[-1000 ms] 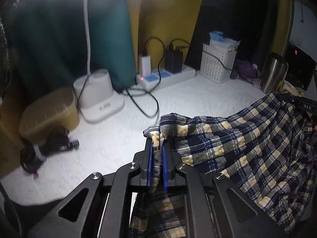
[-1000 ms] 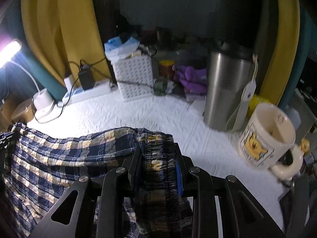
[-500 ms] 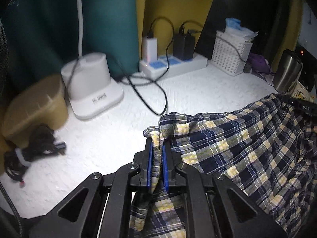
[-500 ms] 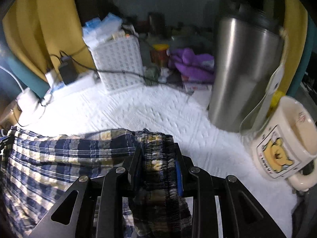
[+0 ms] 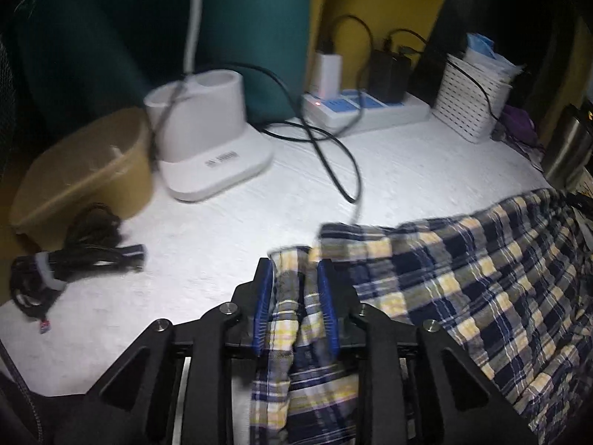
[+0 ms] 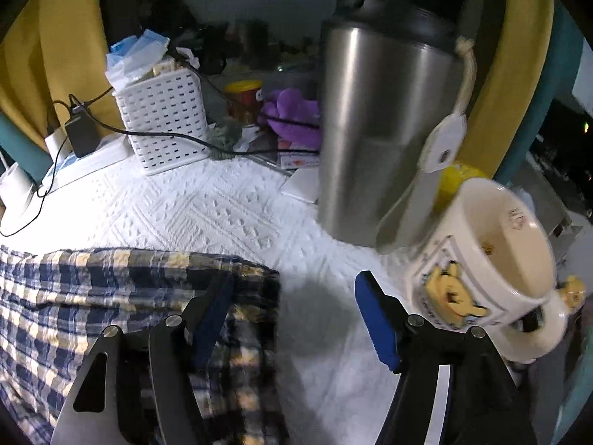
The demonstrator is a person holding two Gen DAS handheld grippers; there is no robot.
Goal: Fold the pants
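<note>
Left wrist view, L to R: tan tub (image 5: 87, 165) w/ bundled black cable (image 5: 70, 263) in front, white stand (image 5: 207, 148), power strip (image 5: 365, 109), white basket (image 5: 476, 102). Plaid pants (image 5: 463, 278) lie on the white textured surface (image 5: 207, 244), spread rightward. Left tool (image 5: 296, 300) jaws opening; a bunched fold of cloth sits between the blue pads, pads no longer pinching it. Right wrist view: pants (image 6: 74, 296) at lower left on surface (image 6: 229, 215); right tool (image 6: 296, 315) jaws opening, spread wide, cloth by the left pad only, released. Steel tumbler (image 6: 374, 129) and cream mug (image 6: 485, 274) stand to the right.
</note>
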